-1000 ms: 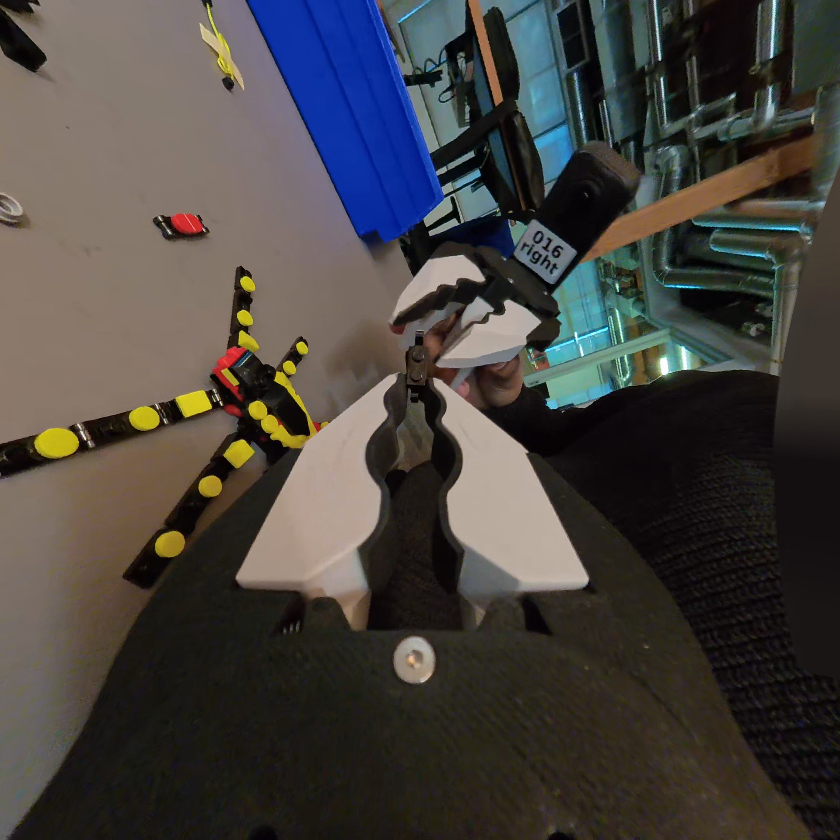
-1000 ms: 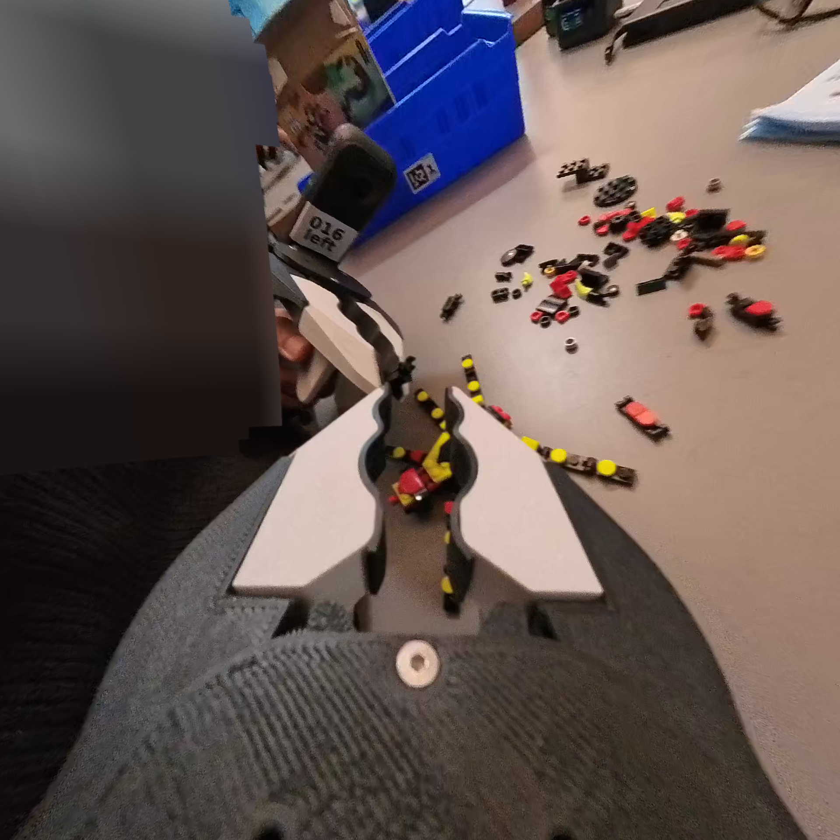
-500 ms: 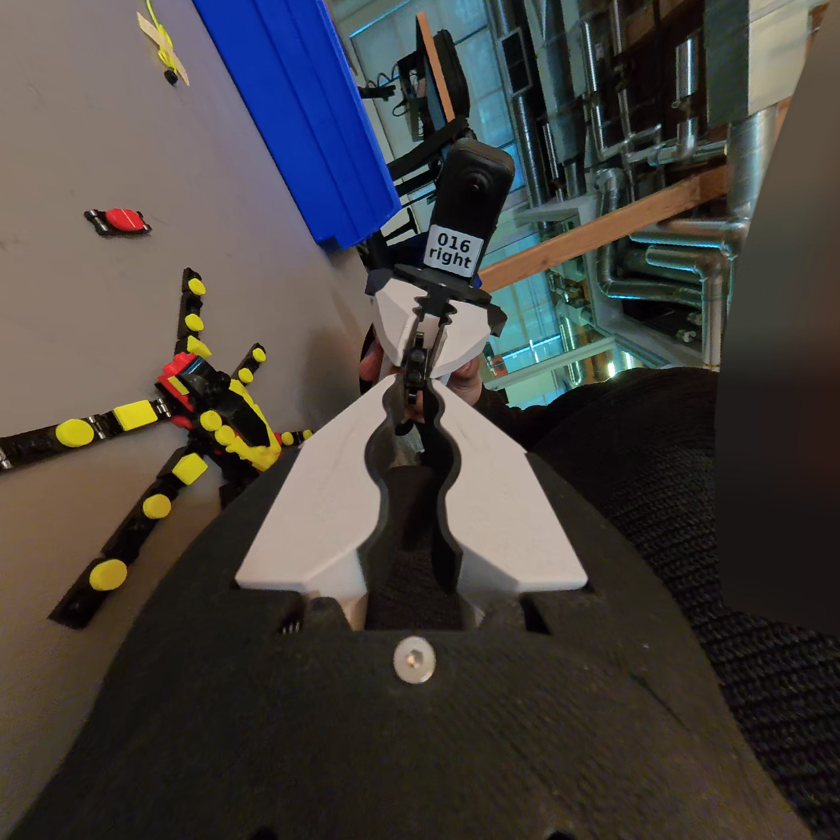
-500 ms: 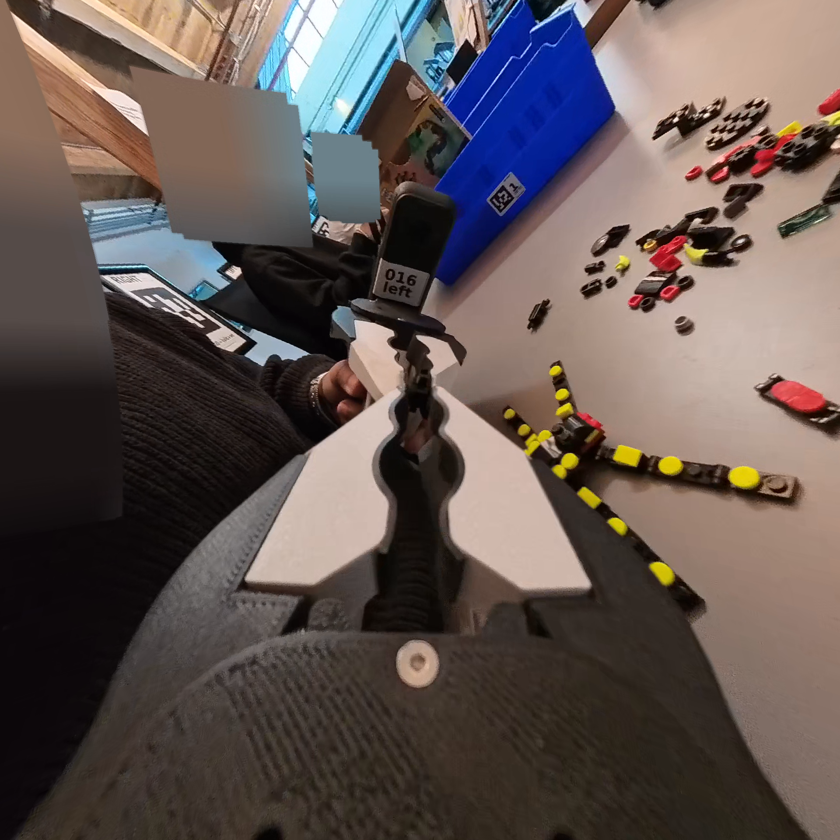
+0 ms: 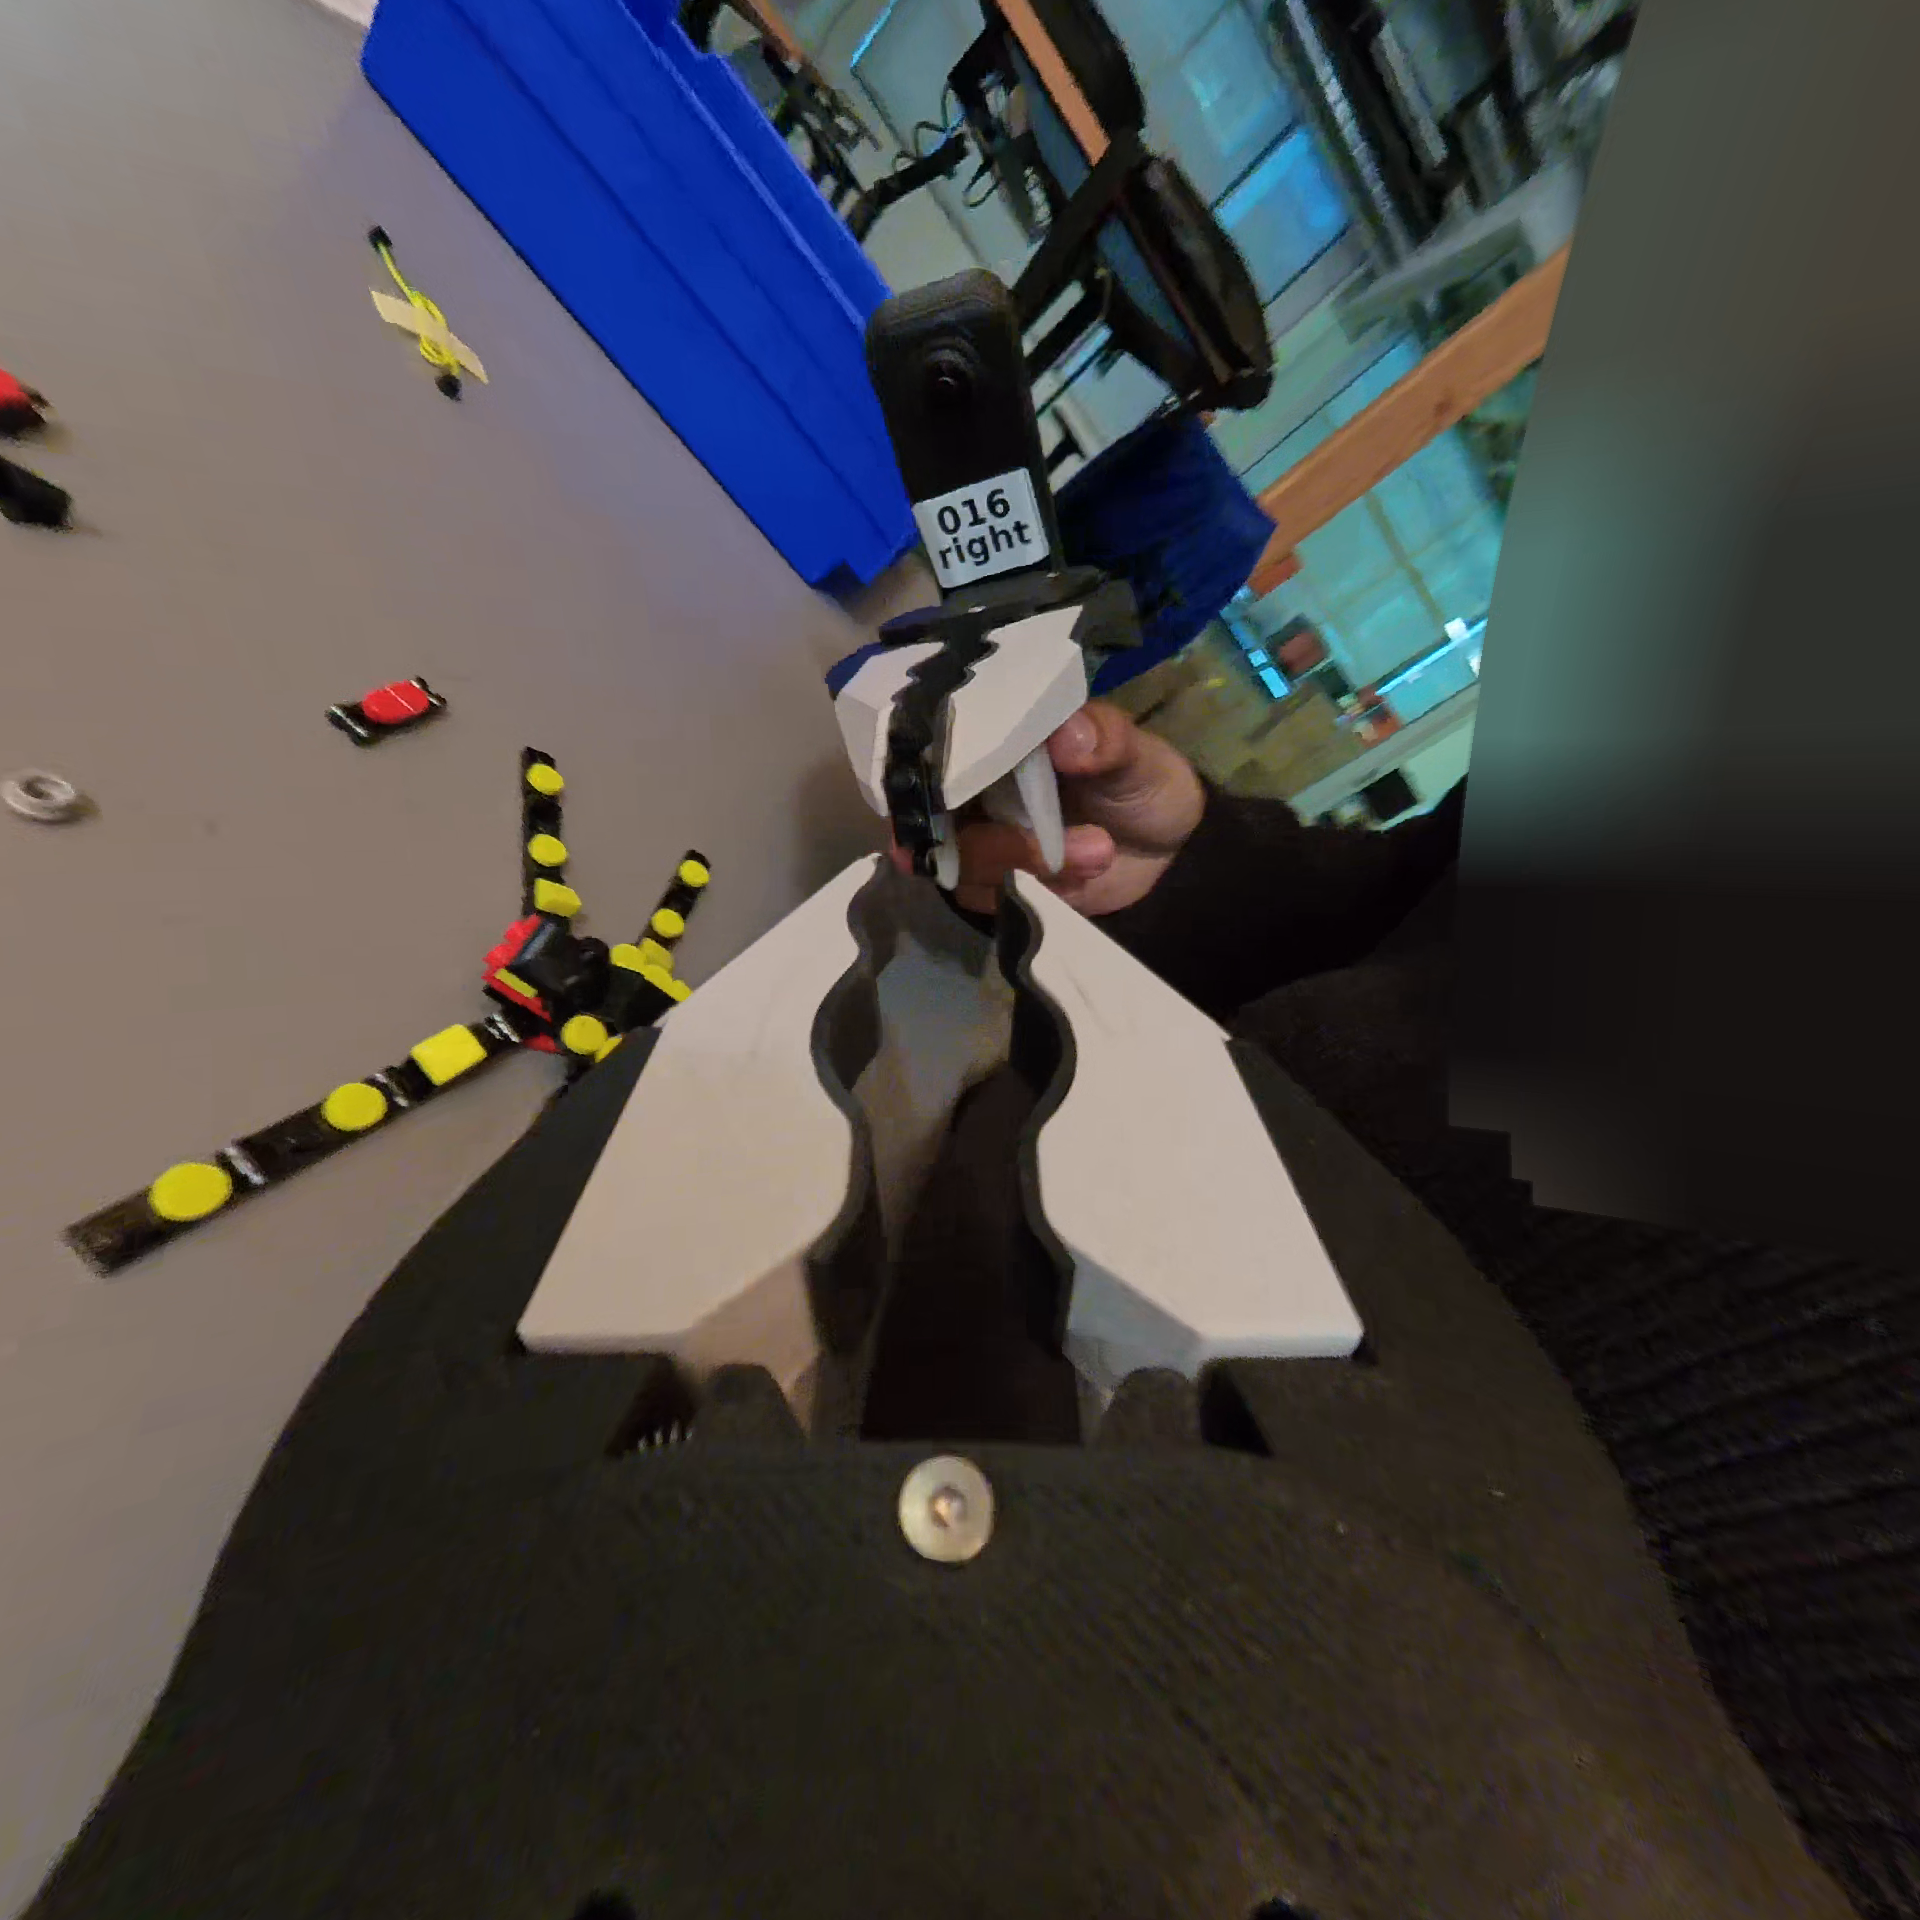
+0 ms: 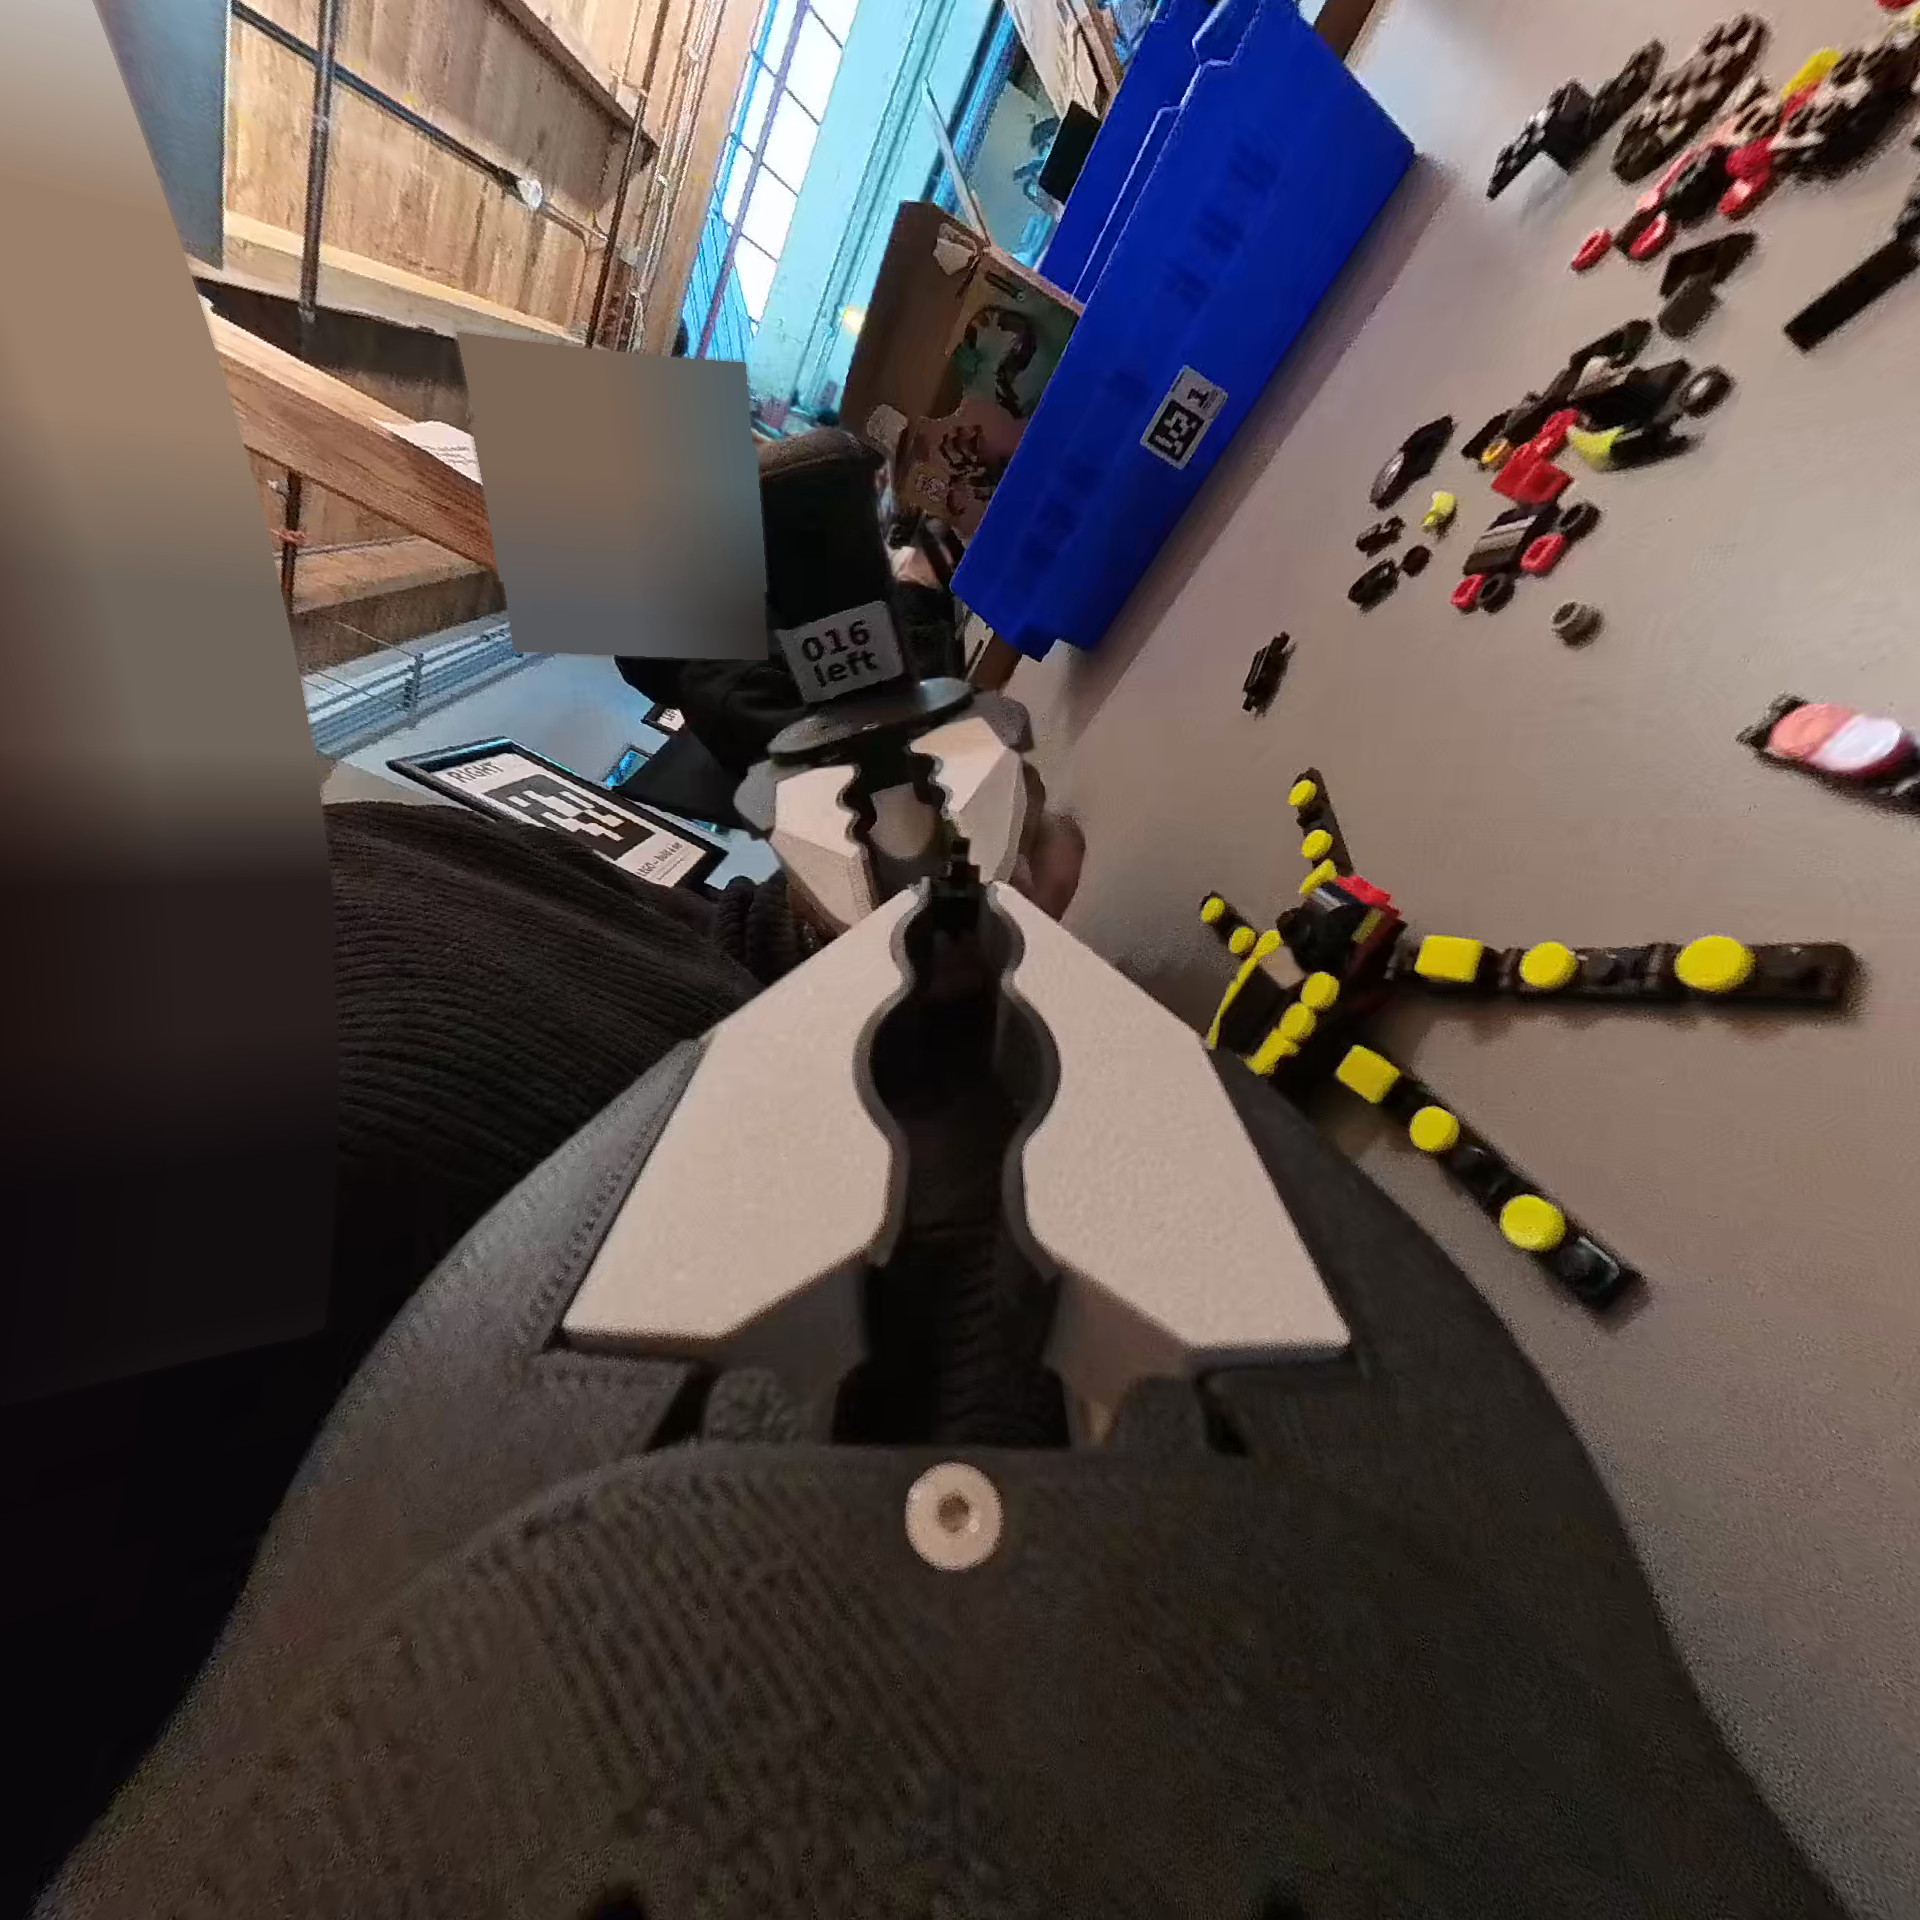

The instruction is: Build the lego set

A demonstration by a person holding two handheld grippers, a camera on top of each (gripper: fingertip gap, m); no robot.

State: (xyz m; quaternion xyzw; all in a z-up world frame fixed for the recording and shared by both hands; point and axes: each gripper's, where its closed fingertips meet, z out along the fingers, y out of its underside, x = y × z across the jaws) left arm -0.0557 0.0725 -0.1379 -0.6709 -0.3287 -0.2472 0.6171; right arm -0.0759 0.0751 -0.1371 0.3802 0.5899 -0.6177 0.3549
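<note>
A spider-like lego model (image 5: 561,987) with black legs, yellow studs and a red and black body lies on the grey table; it also shows in the right wrist view (image 6: 1340,935). Both grippers are held tip to tip above the table's near edge. My right gripper (image 6: 956,902) is shut on a small black lego piece (image 6: 954,883); in the left wrist view the right gripper (image 5: 920,831) holds that piece (image 5: 914,800) upright. My left gripper (image 5: 948,881) is open and empty, its tips just short of the piece. It faces me in the right wrist view (image 6: 904,831).
A blue bin (image 5: 644,260) stands at the table's far side (image 6: 1174,343). Several loose red, black and yellow pieces (image 6: 1558,468) lie beyond the model. A red-topped black piece (image 5: 387,704) and a silver ring (image 5: 40,795) lie apart. A hand (image 5: 1112,790) holds the right gripper. Only a small space, under 4 cm, lies between the two pairs of fingers.
My left gripper has opened and let go of the small black piece. My right gripper closed on it half a second ago and now holds it alone.
</note>
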